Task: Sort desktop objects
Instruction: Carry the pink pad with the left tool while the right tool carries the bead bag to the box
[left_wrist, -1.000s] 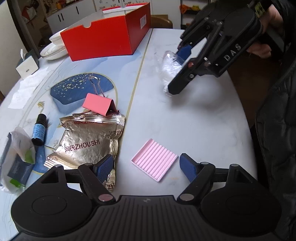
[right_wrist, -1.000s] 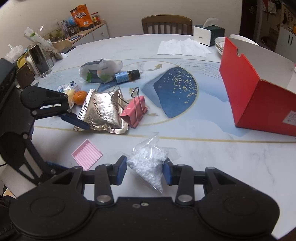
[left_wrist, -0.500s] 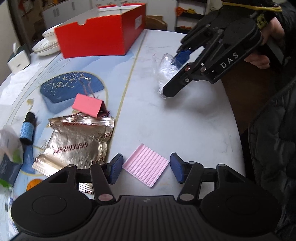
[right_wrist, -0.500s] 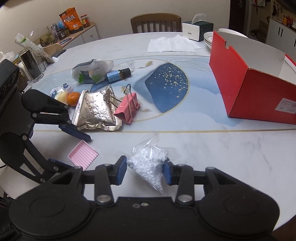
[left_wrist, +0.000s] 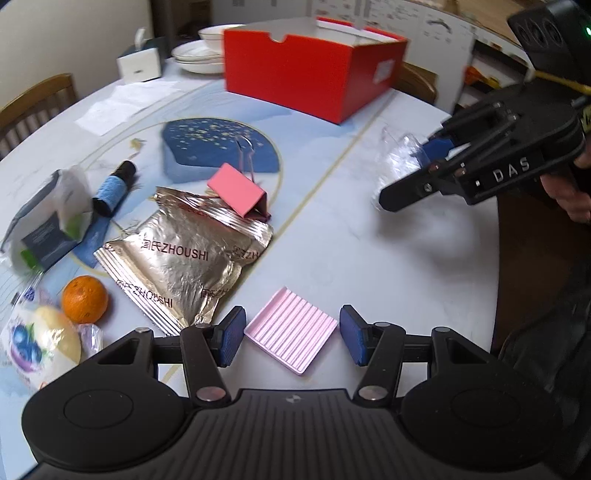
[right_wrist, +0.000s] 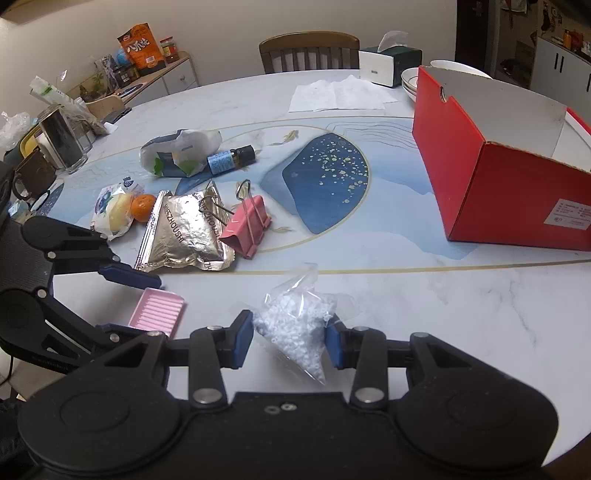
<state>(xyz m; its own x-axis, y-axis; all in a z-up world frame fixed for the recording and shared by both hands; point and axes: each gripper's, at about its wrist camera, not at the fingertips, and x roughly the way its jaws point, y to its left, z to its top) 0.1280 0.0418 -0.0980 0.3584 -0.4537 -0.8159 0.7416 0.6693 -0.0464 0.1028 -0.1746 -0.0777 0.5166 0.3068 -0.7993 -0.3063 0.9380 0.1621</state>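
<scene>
My right gripper (right_wrist: 290, 341) is shut on a clear bag of white beads (right_wrist: 297, 325) and holds it above the marble table; it also shows in the left wrist view (left_wrist: 397, 162). My left gripper (left_wrist: 291, 336) is open, its pads on either side of a pink ribbed tray (left_wrist: 291, 334) that lies flat on the table; the tray also shows in the right wrist view (right_wrist: 157, 312). An open red box (right_wrist: 498, 177) stands at the right, also seen far ahead in the left wrist view (left_wrist: 310, 66).
A silver foil packet (left_wrist: 184, 254), pink binder clip (left_wrist: 238, 194), small blue-label bottle (left_wrist: 112, 186), orange (left_wrist: 85, 299), wrapped snacks (left_wrist: 37, 339) and a white pouch (left_wrist: 48, 218) lie on the left. Bowls (right_wrist: 413, 79), tissue box (right_wrist: 388, 61) and paper (right_wrist: 340, 96) sit at the back.
My left gripper has swung left and closed in around the pink tray, with its jaws still open. My right gripper keeps its hold on the bead bag and has hardly moved.
</scene>
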